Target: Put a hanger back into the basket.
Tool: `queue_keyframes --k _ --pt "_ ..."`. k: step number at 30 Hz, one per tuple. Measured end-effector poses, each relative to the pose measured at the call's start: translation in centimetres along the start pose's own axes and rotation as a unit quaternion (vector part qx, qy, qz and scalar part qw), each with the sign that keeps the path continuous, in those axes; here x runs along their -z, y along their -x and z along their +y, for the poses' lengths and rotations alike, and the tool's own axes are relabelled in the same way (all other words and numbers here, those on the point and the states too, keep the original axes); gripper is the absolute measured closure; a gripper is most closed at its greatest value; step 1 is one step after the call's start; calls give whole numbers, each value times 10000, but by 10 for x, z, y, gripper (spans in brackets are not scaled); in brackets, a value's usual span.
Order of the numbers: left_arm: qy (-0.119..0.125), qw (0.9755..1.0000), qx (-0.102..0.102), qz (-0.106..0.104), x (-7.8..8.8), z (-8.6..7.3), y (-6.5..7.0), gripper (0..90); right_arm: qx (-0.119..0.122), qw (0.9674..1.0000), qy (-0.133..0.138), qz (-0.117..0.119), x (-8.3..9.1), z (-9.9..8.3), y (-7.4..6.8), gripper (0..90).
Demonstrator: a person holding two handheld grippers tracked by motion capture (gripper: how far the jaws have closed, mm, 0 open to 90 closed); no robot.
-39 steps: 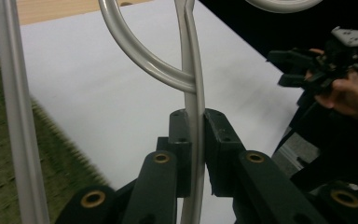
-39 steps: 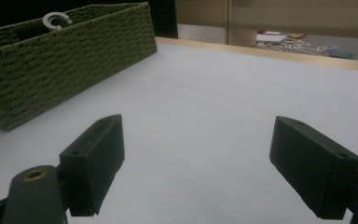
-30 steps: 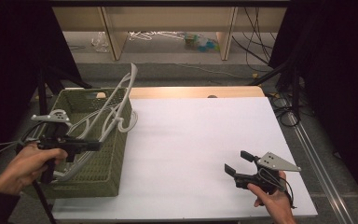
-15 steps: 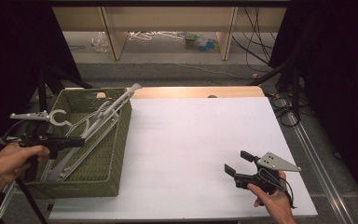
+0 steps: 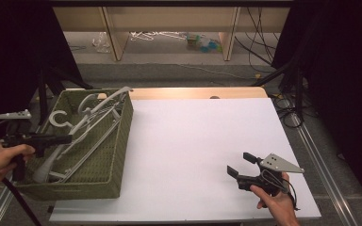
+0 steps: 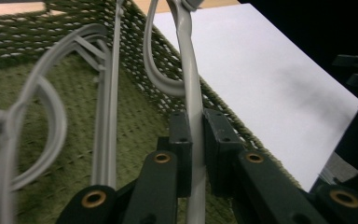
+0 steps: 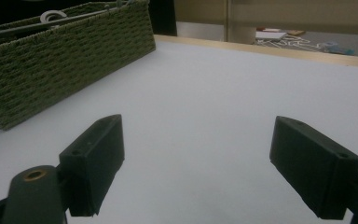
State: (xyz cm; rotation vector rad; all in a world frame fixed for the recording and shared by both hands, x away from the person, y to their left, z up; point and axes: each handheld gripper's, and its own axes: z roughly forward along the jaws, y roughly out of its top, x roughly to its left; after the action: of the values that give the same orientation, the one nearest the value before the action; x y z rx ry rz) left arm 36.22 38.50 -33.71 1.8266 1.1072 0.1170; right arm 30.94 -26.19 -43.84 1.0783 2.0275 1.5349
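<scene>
A green woven basket (image 5: 118,155) stands at the table's left side with several grey plastic hangers (image 5: 94,120) lying slantwise in it. My left gripper (image 5: 66,139) reaches over the basket's left rim and is shut on the bar of one grey hanger (image 6: 189,60), which runs up between the jaws (image 6: 196,126). That hanger's far end rests on the basket's far right corner (image 5: 126,89). My right gripper (image 5: 238,163) hovers low over the white tabletop (image 5: 198,136) near the front right, open and holding nothing (image 7: 198,154).
More grey hangers (image 6: 105,93) lie beside the held one inside the basket (image 6: 140,42). The basket's side wall (image 7: 60,65) is far left of the right gripper. A wooden strip (image 5: 198,92) borders the table's far edge. Shelving and cables are on the floor beyond.
My left gripper has drawn back to the left with the hanger. The hanger bundle, earlier sticking up above the basket, has sunk lower into it. The right gripper has stayed still.
</scene>
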Motion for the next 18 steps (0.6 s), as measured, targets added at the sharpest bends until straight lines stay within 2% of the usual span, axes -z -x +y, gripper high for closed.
queue_keyframes --k 4,6,9,12,16,18 --pt "107 9999 16 8 10 -5 -8 812 -17 10000 -57 -20 2 1 0 185" --pt "263 9996 82 80 13 -8 -13 806 2 10000 -2 -13 0 0 0 185" --pt "238 9997 98 16 12 -10 -18 804 9 10000 -34 -14 1 0 0 185" --pt "298 9994 174 102 13 -15 -24 801 8 10000 -39 -5 1 0 0 185" --pt "389 9981 351 317 16 -23 -36 792 -7 10000 -5 -19 0 0 0 185" --pt "337 9982 329 368 15 -25 -39 792 1 10000 -9 1 0 0 0 185"
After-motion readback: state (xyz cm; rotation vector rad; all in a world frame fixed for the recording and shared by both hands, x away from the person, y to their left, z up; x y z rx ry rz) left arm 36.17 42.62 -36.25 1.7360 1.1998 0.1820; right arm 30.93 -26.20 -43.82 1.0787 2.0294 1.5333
